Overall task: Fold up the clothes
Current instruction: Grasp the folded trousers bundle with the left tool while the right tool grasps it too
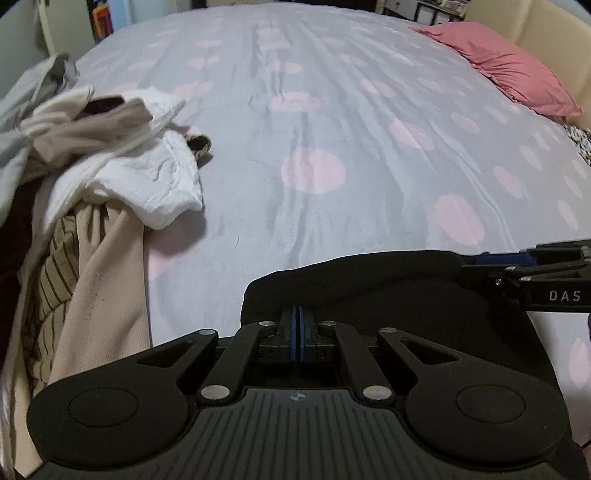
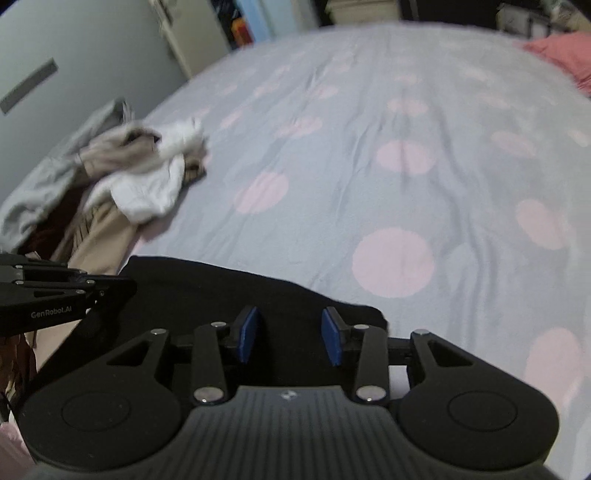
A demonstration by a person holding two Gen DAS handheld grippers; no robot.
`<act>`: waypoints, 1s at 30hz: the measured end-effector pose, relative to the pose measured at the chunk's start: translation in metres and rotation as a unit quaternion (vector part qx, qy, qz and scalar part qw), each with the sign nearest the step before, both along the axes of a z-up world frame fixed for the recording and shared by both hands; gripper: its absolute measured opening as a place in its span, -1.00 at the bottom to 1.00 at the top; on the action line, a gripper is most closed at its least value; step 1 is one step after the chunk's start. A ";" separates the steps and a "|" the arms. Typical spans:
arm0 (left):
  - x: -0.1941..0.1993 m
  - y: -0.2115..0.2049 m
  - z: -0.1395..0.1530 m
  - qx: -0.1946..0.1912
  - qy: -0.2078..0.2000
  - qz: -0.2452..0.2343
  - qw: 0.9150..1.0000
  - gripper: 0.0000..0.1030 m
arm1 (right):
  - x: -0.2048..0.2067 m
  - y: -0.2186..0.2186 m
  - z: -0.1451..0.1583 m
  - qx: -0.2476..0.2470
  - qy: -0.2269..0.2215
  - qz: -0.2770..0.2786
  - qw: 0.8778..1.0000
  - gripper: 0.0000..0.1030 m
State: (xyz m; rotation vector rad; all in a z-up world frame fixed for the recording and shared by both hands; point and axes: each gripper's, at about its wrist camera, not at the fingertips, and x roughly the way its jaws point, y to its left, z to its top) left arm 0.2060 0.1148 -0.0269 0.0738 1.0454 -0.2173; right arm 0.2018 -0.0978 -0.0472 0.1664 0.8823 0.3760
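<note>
Fingers of left gripper (image 1: 296,325) pressed together on black garment (image 1: 388,288); right gripper (image 2: 289,334) spread; pile (image 2: 110,177) blurred.

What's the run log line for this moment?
left tongs shut | right tongs open above black garment | unfolded pile beside it on bed

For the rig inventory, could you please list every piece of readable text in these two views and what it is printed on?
"DAS": white letters, cut off by the frame edge, on the black right hand-held gripper.
"GenRobot.AI": small white print on the black left hand-held gripper.
Colourful poster by the far wall: too blurred to read.
</note>
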 end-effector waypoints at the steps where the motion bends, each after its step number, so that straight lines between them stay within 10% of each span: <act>1: -0.005 -0.001 0.003 0.001 -0.010 -0.005 1.000 -0.96 | -0.014 -0.004 0.004 0.014 -0.010 -0.004 1.000 0.01; 8: -0.056 0.000 0.040 -0.010 -0.077 -0.021 0.997 -0.74 | -0.099 -0.015 0.008 0.002 -0.009 0.004 1.000 0.25; 14: -0.091 0.012 0.044 -0.027 -0.071 -0.002 0.997 -0.11 | -0.134 -0.035 -0.012 0.034 0.013 -0.005 0.999 0.49; 19: -0.094 0.044 0.027 -0.090 -0.033 0.043 0.994 -0.03 | -0.127 -0.055 -0.027 0.097 0.056 -0.008 0.994 0.58; 30: -0.070 0.106 -0.040 -0.292 0.074 0.120 0.946 0.53 | -0.094 -0.080 -0.074 0.252 0.167 -0.027 0.953 0.62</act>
